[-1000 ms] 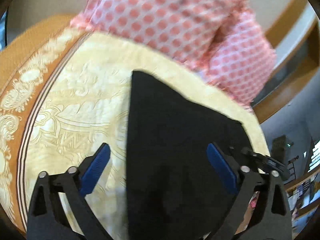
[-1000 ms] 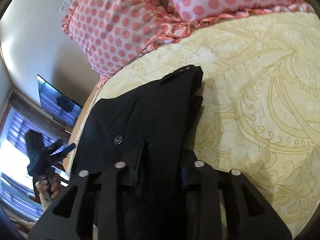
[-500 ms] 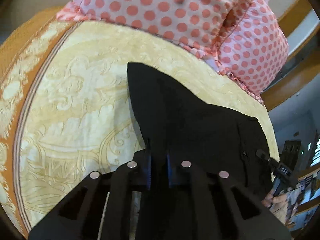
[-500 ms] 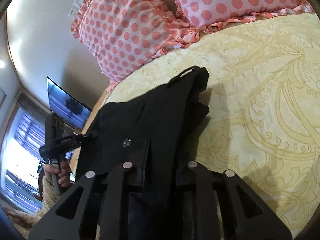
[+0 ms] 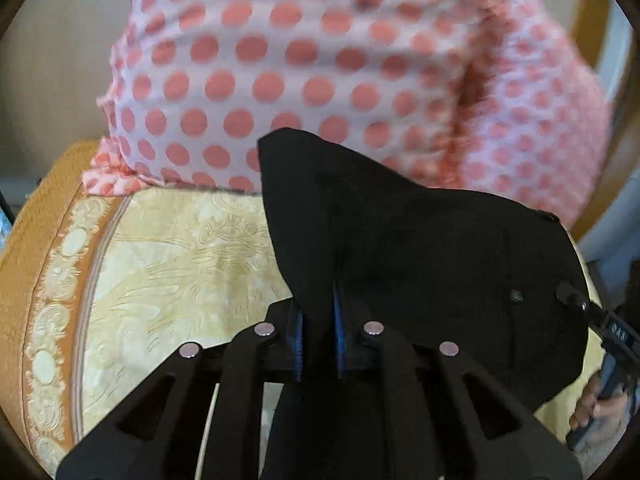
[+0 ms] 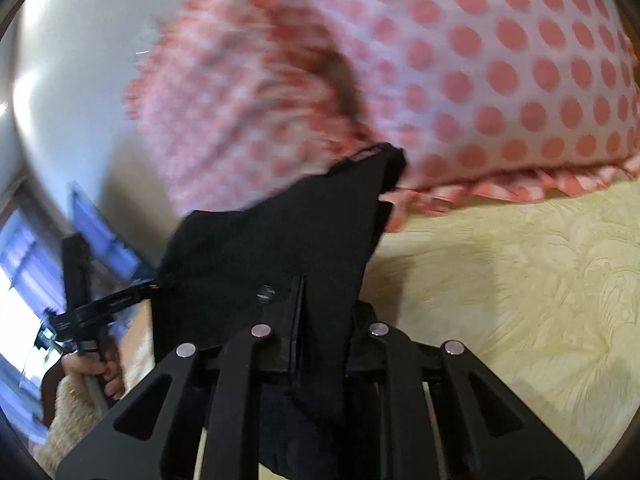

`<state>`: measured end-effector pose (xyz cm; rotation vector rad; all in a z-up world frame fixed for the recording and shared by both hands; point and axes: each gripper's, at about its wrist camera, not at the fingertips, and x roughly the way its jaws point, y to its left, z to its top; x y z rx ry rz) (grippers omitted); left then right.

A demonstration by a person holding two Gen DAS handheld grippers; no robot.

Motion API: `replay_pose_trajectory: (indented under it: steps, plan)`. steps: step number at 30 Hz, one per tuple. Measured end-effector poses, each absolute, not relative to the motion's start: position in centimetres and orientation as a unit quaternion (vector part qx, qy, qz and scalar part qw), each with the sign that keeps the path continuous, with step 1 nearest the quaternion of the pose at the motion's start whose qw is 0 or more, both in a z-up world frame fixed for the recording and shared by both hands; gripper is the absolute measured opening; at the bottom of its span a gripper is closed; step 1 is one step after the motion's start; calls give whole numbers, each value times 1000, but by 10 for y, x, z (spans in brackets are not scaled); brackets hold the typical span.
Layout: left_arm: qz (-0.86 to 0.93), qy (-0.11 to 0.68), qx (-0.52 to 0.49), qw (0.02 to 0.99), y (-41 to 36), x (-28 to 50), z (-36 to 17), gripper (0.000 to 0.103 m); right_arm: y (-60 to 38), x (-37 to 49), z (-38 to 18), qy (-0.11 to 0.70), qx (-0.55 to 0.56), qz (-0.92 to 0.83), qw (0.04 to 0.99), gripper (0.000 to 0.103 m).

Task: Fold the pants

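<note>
The black pants [image 5: 420, 248] hang lifted above the yellow patterned bedspread [image 5: 180, 260]. My left gripper [image 5: 318, 336] is shut on one edge of the pants, its blue pads pinching the cloth. My right gripper [image 6: 320, 336] is shut on the waist end of the pants [image 6: 280, 248], near the metal button [image 6: 265, 293]. In each wrist view the other gripper shows at the far edge of the pants, held by a hand. The cloth stretches between the two grippers, its top corner in front of the pillows.
Two pink polka-dot pillows [image 5: 320, 72] stand at the head of the bed, close ahead; they also show in the right wrist view [image 6: 480, 80]. An orange border [image 5: 36, 248] rims the bedspread. A wall and a window [image 6: 24, 272] lie beyond.
My left gripper has shut on the pants edge. Both grippers have lifted the pants off the bed and moved them toward the pillows, which now loom larger.
</note>
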<state>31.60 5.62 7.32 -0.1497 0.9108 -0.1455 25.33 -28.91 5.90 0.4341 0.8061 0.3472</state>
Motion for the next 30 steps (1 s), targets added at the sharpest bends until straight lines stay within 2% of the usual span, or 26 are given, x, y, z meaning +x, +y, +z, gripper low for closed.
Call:
replay_pose_trajectory:
  steps: [2, 3, 4, 6, 8, 10, 13, 16, 18, 22, 24, 28, 30]
  plan:
    - [-57, 472, -79, 876, 55, 333, 47, 13, -286, 264, 39, 425, 184, 124, 878, 18]
    - [-48, 480, -77, 873, 56, 336, 38, 18, -284, 265, 34, 434, 172, 110, 877, 26]
    - [-41, 481, -73, 873, 56, 337, 33, 23, -283, 261, 35, 433, 167, 105, 880, 29]
    - [-39, 474, -74, 877, 61, 331, 33, 31, -284, 251, 43, 427, 149, 83, 888, 53]
    - [-48, 461, -81, 883, 67, 316, 45, 43, -284, 231, 58, 396, 139, 78, 905, 60]
    - [-65, 427, -84, 898, 68, 287, 66, 74, -280, 212, 71, 373, 125, 91, 915, 60]
    - [-104, 390, -81, 911, 56, 245, 87, 91, -253, 184, 77, 369, 91, 133, 915, 60]
    - [-156, 377, -86, 909, 40, 204, 88, 97, -228, 167, 68, 385, 52, 154, 908, 63]
    - [-176, 396, -86, 897, 30, 191, 74, 97, -216, 166, 58, 398, 26, 148, 905, 71]
    - [-154, 464, -54, 871, 11, 202, 31, 97, -205, 167, 38, 432, -4, 129, 893, 76]
    - [-148, 473, -55, 867, 8, 206, 19, 98, -196, 167, 37, 437, -20, 119, 891, 80]
    - [-135, 453, -51, 880, 11, 193, 30, 98, -208, 154, 48, 419, 36, 105, 901, 81]
    - [-119, 428, -44, 895, 23, 176, 39, 98, -214, 133, 56, 396, 59, 95, 911, 89]
